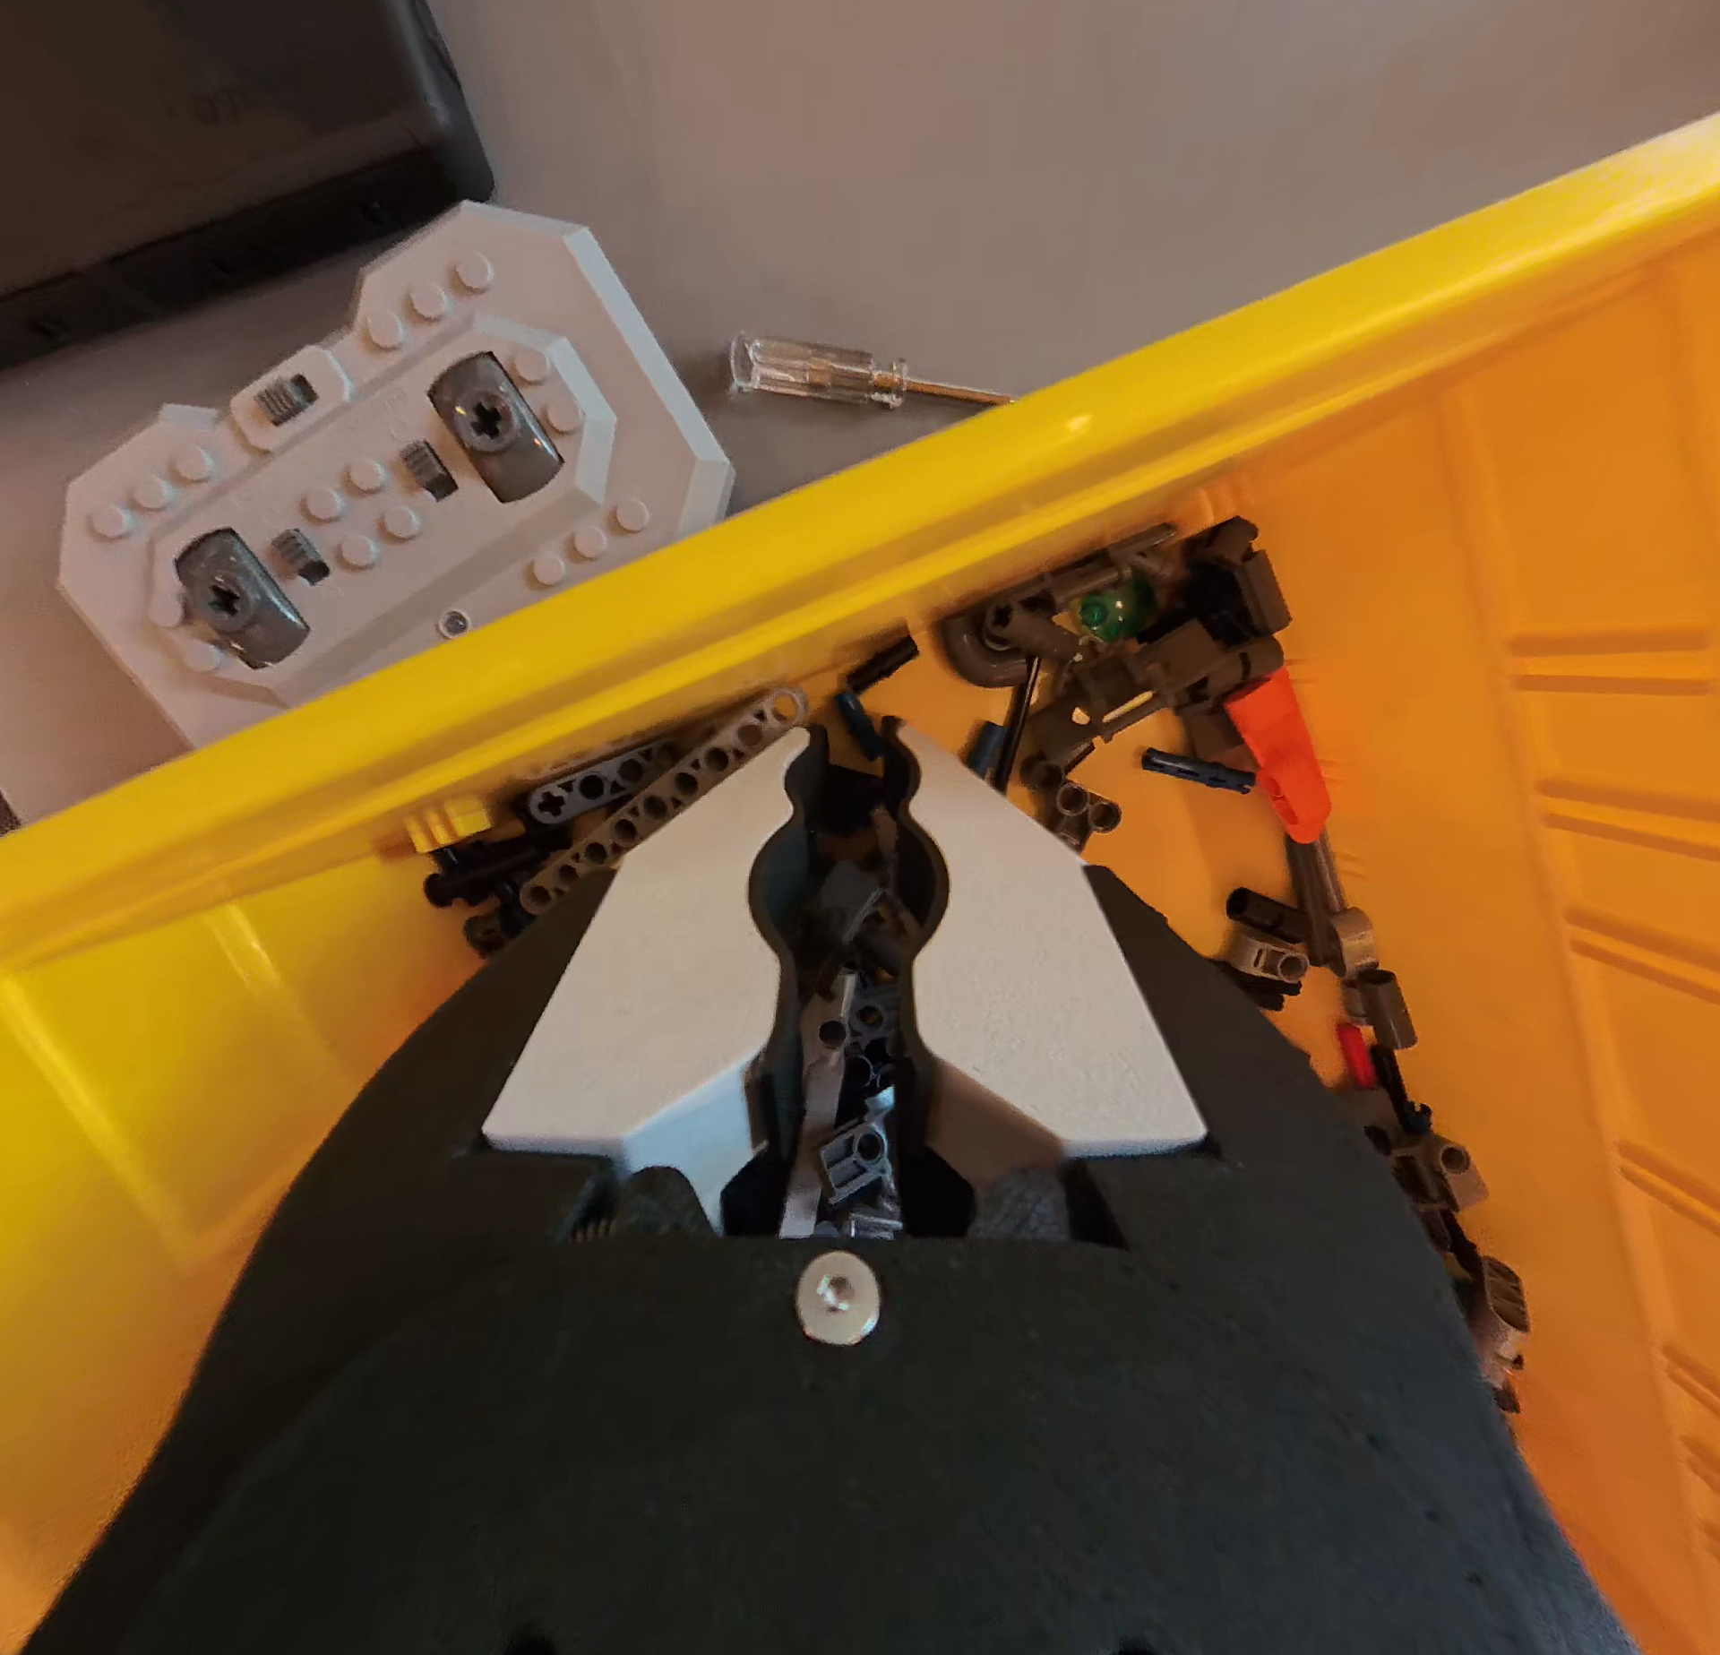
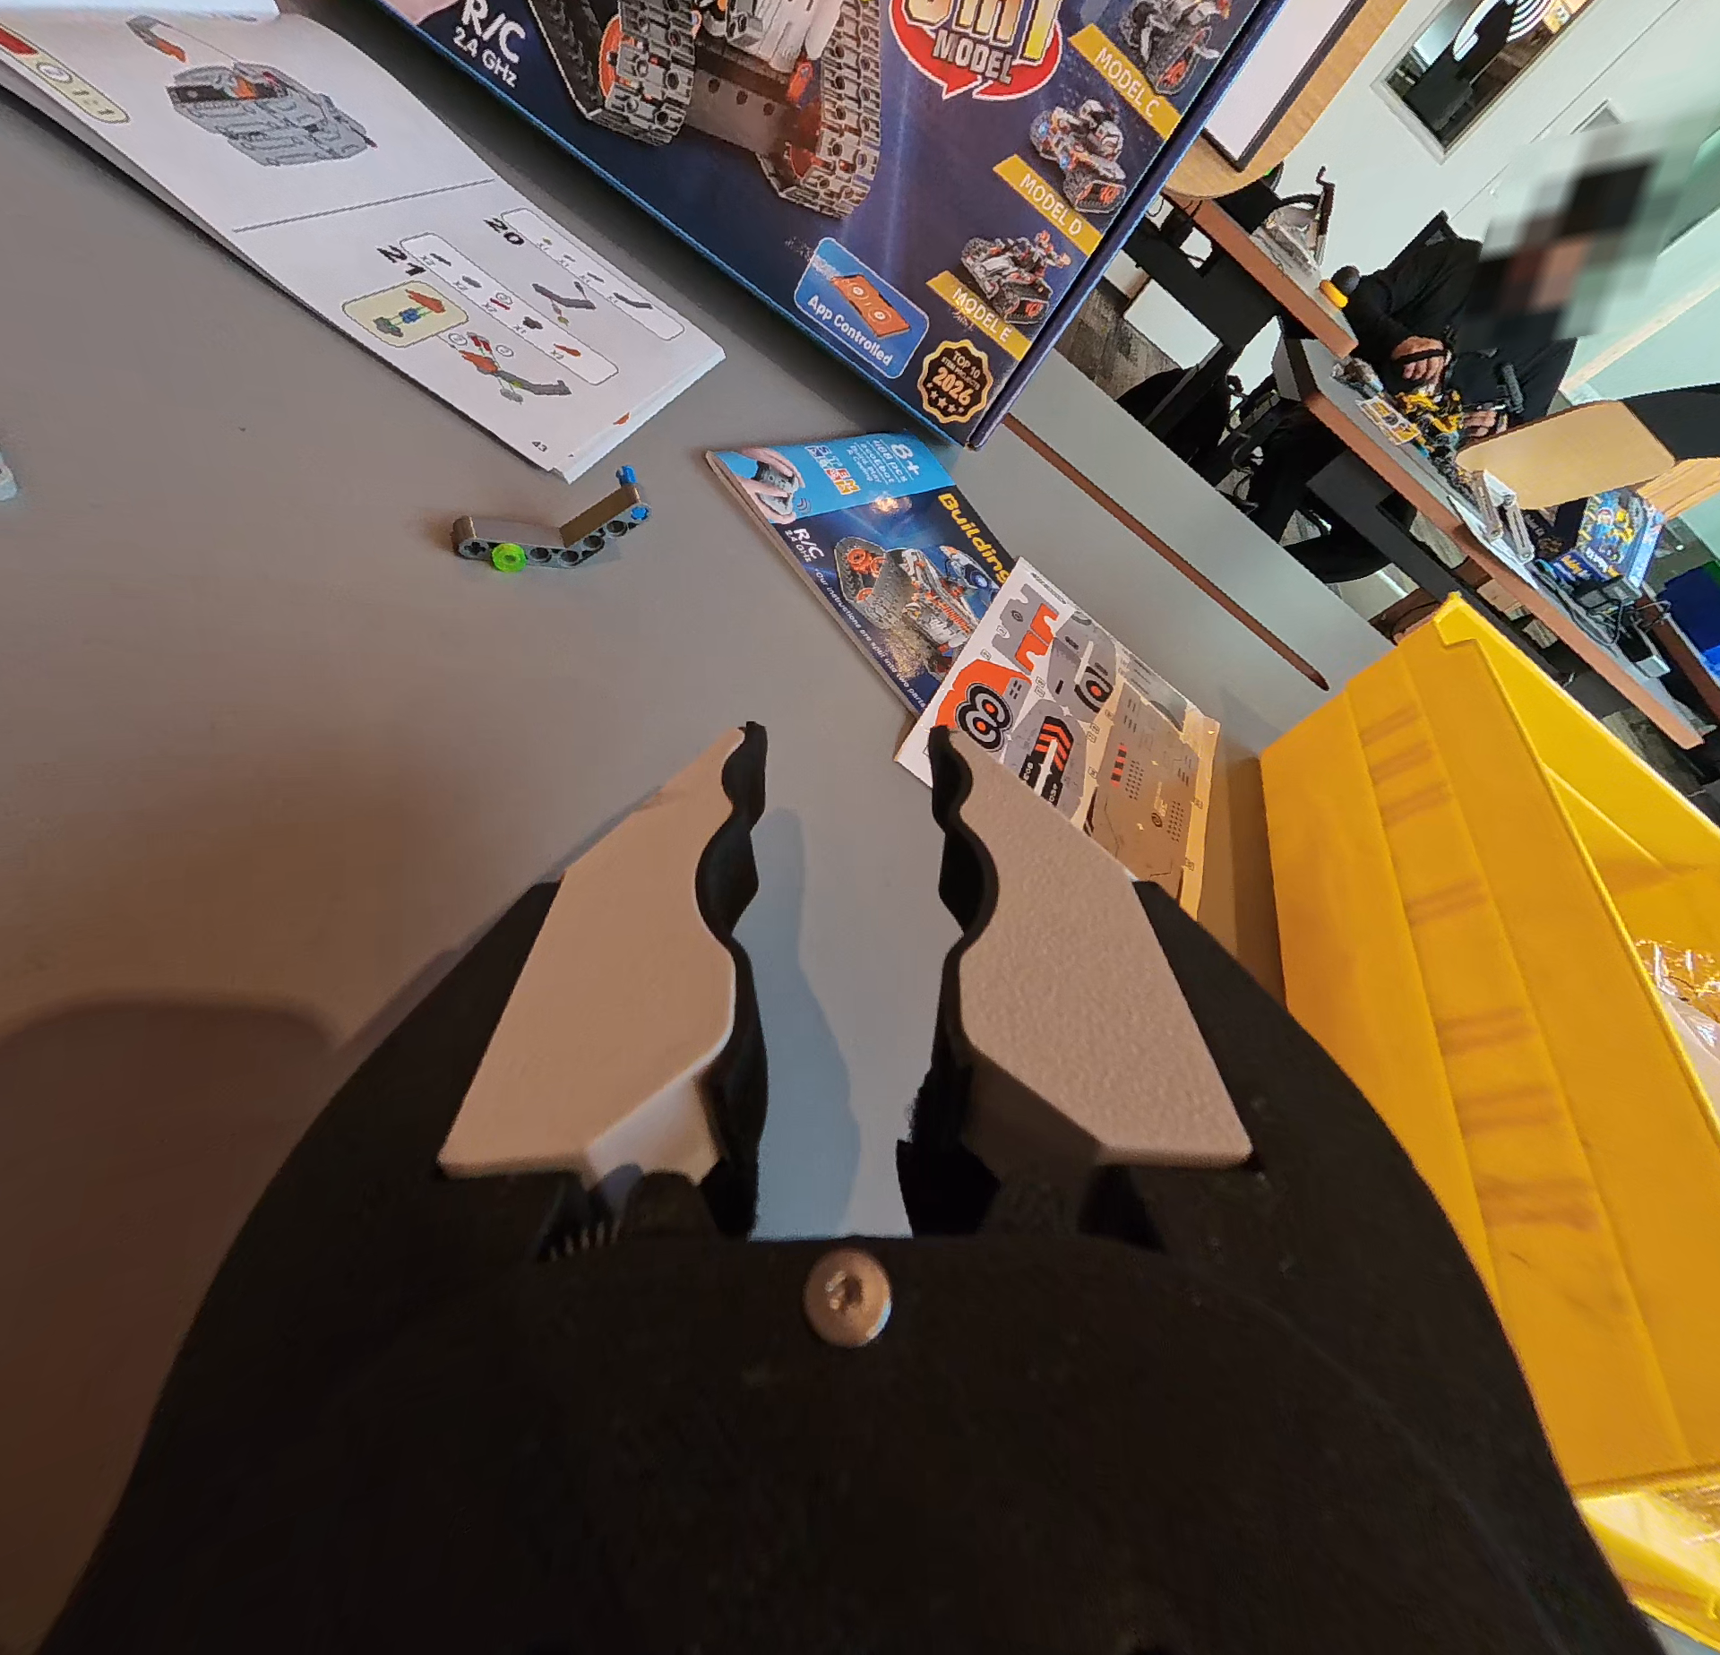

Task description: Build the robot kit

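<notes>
Left gripper (image 1: 852, 735): reaches down into a yellow bin (image 1: 838, 530). Fingertips nearly together, only a thin gap at the tips. Small grey and black parts show through the gap between the fingers, but whether any is pinched or they merely lie beneath cannot be told. A grey holed beam (image 1: 651, 800) lies just left of the left finger against the bin wall. Right of the right finger: a dark grey sub-assembly (image 1: 1117, 642) with a green stud, and an orange piece (image 1: 1280, 754) touching it. More loose pins and connectors trail along the bin's right wall.

Beyond the bin rim, ahead-left of the fingers: a white controller (image 1: 391, 475) on the table; ahead, a clear-handled screwdriver (image 1: 838, 377) just outside the rim.

Right gripper (image 2: 847, 744): fingers spread, nothing between them, only bare grey table (image 2: 279, 772) showing through. It hovers over the table. Ahead-left, well apart: a small bent grey assembly (image 2: 549, 535) with a green stud and blue pins. Farther left: an open manual (image 2: 354, 242). Ahead-right: a booklet (image 2: 866, 549) and a sticker sheet (image 2: 1098, 717), the sheet just beside the right fingertip. The bin sits to the right; the kit box (image 2: 838, 121) stands far ahead.

Progress, judged: only one small assembly stands on the table and many parts lie loose in the bin, so building looks early.
</notes>
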The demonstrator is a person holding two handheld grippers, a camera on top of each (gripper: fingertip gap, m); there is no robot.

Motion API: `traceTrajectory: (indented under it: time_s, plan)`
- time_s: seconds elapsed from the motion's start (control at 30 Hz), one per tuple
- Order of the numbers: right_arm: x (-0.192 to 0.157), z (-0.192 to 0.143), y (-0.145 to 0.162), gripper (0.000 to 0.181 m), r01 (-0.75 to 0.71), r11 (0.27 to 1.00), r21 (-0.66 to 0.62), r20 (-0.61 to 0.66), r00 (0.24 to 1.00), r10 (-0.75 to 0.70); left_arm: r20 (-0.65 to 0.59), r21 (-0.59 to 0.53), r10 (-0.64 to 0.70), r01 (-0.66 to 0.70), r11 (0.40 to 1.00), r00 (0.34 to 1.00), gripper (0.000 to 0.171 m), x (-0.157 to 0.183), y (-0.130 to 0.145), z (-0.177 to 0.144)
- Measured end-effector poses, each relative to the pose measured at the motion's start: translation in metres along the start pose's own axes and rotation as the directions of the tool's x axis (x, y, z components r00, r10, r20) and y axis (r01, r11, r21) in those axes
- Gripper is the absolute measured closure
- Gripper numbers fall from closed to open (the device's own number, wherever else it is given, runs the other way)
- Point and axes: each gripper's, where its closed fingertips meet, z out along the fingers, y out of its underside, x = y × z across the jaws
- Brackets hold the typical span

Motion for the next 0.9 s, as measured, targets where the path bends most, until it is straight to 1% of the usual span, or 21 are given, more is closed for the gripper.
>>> traceTrajectory:
  time_s: [0.1, 0.17, 0.23, 0.33, 0.4, 0.47, 0.5, 0.53, 0.57, 0.63, 0.67, 0.7, 0.77, 0.83, 0.9]
  plan:
    - [0.0, 0.0, 0.0, 0.146, 0.002, 1.0, 0.0, 0.001, 1.0, -0.002, 0.037, 0.0, 0.033, -0.033, 0.999, 0.999, 0.169, -0.004, 0.0, 0.001]
    - [0.0, 0.0, 0.0, 0.146, 0.002, 1.0, 0.002, -0.002, 1.0, -0.002, 0.056, -0.009, 0.076, -0.076, 0.997, 0.995, 0.169, -0.004, 0.001, 0.001]
    - [0.001, 0.0, 0.0, 0.146, 0.001, 1.0, 0.003, -0.005, 1.0, -0.001, 0.049, -0.022, 0.118, -0.118, 0.993, 0.992, 0.169, 0.0, 0.003, 0.0]
    - [0.002, -0.001, -0.001, 0.146, -0.001, 1.0, 0.009, -0.01, 1.0, 0.001, -0.05, 0.003, 0.104, -0.104, 0.995, 0.993, 0.169, 0.012, 0.0, -0.009]
    - [0.003, -0.002, -0.002, 0.146, -0.003, 1.0, 0.016, -0.015, 1.0, 0.003, -0.098, 0.045, 0.105, -0.101, 0.994, 0.99, 0.169, 0.019, -0.005, -0.025]
    - [0.004, -0.003, -0.003, 0.146, -0.006, 1.0, 0.022, -0.017, 1.0, 0.006, -0.126, 0.118, 0.152, -0.137, 0.984, 0.98, 0.169, 0.031, -0.015, -0.048]
    - [0.004, -0.003, -0.004, 0.146, -0.008, 1.0, 0.026, -0.015, 1.0, 0.009, -0.157, 0.169, 0.19, -0.163, 0.972, 0.969, 0.169, 0.046, -0.021, -0.064]
    - [0.004, -0.003, -0.005, 0.146, -0.011, 0.999, 0.031, -0.014, 1.0, 0.011, -0.221, 0.218, 0.238, -0.19, 0.957, 0.946, 0.169, 0.071, -0.024, -0.082]
    - [0.004, -0.004, -0.006, 0.146, -0.012, 0.999, 0.038, -0.012, 1.0, 0.013, -0.3, 0.268, 0.289, -0.211, 0.94, 0.909, 0.169, 0.102, -0.024, -0.104]
    - [0.003, -0.005, -0.008, 0.146, -0.017, 0.998, 0.052, -0.007, 1.0, 0.018, -0.428, 0.373, 0.407, -0.252, 0.893, 0.807, 0.169, 0.172, -0.018, -0.148]
    - [0.003, -0.006, -0.01, 0.146, -0.02, 0.998, 0.062, -0.004, 1.0, 0.02, -0.457, 0.406, 0.465, -0.287, 0.868, 0.758, 0.169, 0.205, -0.009, -0.164]
    - [0.003, -0.006, -0.012, 0.146, -0.024, 0.997, 0.074, 0.002, 1.0, 0.024, -0.468, 0.422, 0.521, -0.337, 0.841, 0.714, 0.169, 0.234, 0.004, -0.174]
    - [0.001, -0.007, -0.016, 0.146, -0.033, 0.995, 0.094, 0.019, 0.999, 0.032, -0.455, 0.444, 0.621, -0.442, 0.78, 0.639, 0.169, 0.286, 0.029, -0.186]
    - [-0.002, -0.009, -0.02, 0.146, -0.029, 0.993, 0.112, 0.033, 0.999, 0.026, -0.407, 0.476, 0.689, -0.505, 0.72, 0.6, 0.169, 0.329, 0.044, -0.189]
    - [-0.006, -0.011, -0.025, 0.146, -0.022, 0.991, 0.136, 0.051, 0.999, 0.015, -0.349, 0.481, 0.748, -0.577, 0.66, 0.565, 0.169, 0.359, 0.065, -0.185]
